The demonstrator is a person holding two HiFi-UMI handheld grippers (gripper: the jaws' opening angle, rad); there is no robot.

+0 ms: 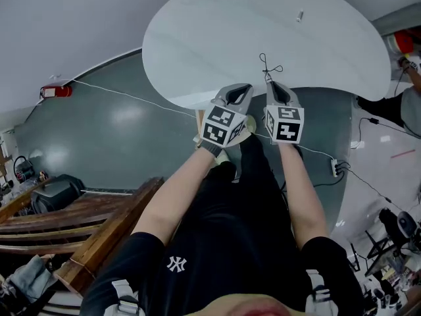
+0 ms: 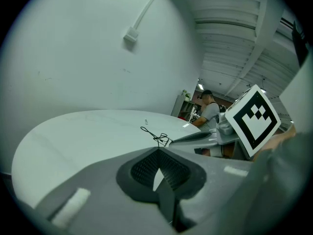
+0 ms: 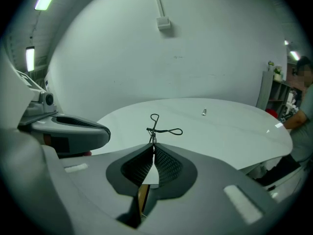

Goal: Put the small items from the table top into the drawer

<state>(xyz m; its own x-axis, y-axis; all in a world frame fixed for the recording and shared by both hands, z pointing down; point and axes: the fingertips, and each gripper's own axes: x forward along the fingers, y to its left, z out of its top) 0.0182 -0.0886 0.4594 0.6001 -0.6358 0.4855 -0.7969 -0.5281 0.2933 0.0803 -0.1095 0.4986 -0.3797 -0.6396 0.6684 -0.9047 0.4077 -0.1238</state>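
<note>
Though nipped only at its very end, looks properly held: thin black wire tool (image 3: 153, 129), two loops and a hinge, maybe an eyelash curler. Sticks out from the tips of the right gripper (image 3: 153, 145), jaws closed down on it, just over the near edge of the round white desk (image 1: 217, 31). Left gripper (image 2: 159, 151) right alongside, jaws pressed together on nothing.

Handling guess for the wire tool: weighs next to nothing. Stiff enough as wire goes, but springy at the hinge. Slick round metal too, so likely to swivel or slide in a tip-only pinch. Better taken further in, at the crossing of the two arms, not on a single loop. No need to squeeze hard; probably bends before breaking.

Also on the desk: small silvery cylinder (image 3: 204, 112), well apart from both grippers, toward the far side. Looks hard, smooth and keen to roll. Best caught across its middle, jaws square to it, coming straight down.

No drawer spotted in any view, so no clue yet about the drop-off.
</note>
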